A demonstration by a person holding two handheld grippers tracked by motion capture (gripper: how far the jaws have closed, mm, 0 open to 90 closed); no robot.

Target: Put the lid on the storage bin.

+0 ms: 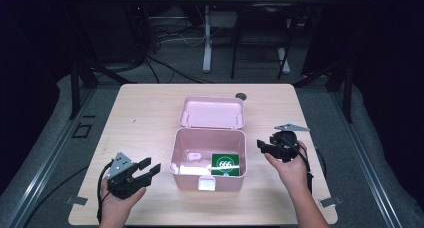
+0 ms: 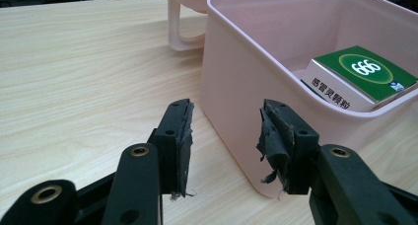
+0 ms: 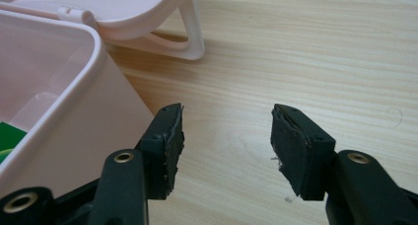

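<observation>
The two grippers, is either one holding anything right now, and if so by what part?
Nothing is held. The left gripper and right gripper are both open and empty, beside the pink box.

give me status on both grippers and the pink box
Left gripper open, empty, left of pink box. Right gripper open, empty, right of it. Box lid laid back; green carton inside. Nothing in the way.

- A lab or recording studio, by the look of it.
- The wooden desk stands alone on grey floor, ringed by a metal frame.
- Black curtains close off both sides.
- Loose cables trail over the floor behind, near what may be another desk's leg.
</observation>
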